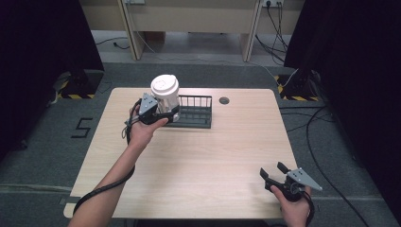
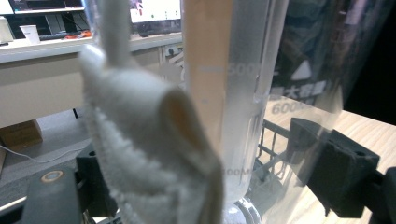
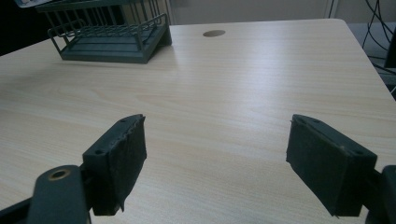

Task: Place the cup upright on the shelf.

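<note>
A clear plastic bottle (image 1: 165, 94) with a white lid stands upright at the left end of a dark wire rack (image 1: 195, 113). My left gripper (image 1: 163, 113) is shut on its lower body. In the left gripper view the bottle (image 2: 243, 93) shows volume marks, and a white fabric strap (image 2: 140, 140) hangs down its near side. The two black jaws press on either side of it. I cannot tell whether the bottle rests on the rack. My right gripper (image 1: 274, 171) is open near the table's front right corner, with nothing between its pads (image 3: 121, 158).
The wooden table (image 1: 198, 161) has a round cable hole (image 1: 224, 100) just right of the rack. In the right gripper view the rack (image 3: 112, 42) stands far off at the upper left. Cables lie on the floor to the right of the table.
</note>
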### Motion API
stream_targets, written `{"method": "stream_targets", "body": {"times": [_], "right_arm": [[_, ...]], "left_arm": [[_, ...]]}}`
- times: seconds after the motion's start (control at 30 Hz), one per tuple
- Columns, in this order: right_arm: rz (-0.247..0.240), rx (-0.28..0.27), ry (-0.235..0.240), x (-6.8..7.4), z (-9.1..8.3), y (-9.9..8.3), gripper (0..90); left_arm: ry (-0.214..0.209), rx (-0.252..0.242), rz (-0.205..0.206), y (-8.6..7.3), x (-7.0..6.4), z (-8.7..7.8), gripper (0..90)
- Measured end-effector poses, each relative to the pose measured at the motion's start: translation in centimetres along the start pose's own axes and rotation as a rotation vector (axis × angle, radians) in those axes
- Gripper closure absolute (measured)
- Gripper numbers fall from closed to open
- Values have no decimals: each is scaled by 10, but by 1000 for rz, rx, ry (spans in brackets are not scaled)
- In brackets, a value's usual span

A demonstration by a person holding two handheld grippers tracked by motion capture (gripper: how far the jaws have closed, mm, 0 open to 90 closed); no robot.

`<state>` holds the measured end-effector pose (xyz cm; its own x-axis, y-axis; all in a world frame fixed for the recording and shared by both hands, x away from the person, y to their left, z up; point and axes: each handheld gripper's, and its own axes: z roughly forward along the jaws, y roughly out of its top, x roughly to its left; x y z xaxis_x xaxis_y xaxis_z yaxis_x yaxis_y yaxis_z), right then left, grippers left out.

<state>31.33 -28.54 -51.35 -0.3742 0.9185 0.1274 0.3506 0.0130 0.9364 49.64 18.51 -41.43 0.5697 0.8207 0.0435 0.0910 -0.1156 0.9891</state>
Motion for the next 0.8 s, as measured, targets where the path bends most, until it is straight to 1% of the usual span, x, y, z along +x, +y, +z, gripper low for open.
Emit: {"method": "stream_targets", "body": {"times": [0.13, 0.17, 0.33, 0.4, 0.43, 0.47, 0.63, 0.8], "right_arm": [[0, 0, 1, 0, 0, 0, 205], [0, 0, 1, 0, 0, 0, 205], [3, 0, 2, 0, 0, 0, 205], [3, 0, 2, 0, 0, 0, 205], [3, 0, 2, 0, 0, 0, 205], [-1, -2, 0, 0, 0, 0, 205], [8, 0, 2, 0, 0, 0, 205], [9, -1, 4, 0, 0, 0, 205]], "left_arm": [[1, 1, 0, 2, 0, 3, 175], [0, -4, 10, 2, 1, 4, 175], [1, -1, 10, 3, 0, 8, 175], [1, 1, 6, 3, 0, 10, 175], [1, 7, -3, 3, 0, 10, 175], [2, 9, -2, 3, 0, 11, 175], [5, 4, -8, 6, 1, 16, 175], [11, 11, -3, 7, 2, 21, 175]]}}
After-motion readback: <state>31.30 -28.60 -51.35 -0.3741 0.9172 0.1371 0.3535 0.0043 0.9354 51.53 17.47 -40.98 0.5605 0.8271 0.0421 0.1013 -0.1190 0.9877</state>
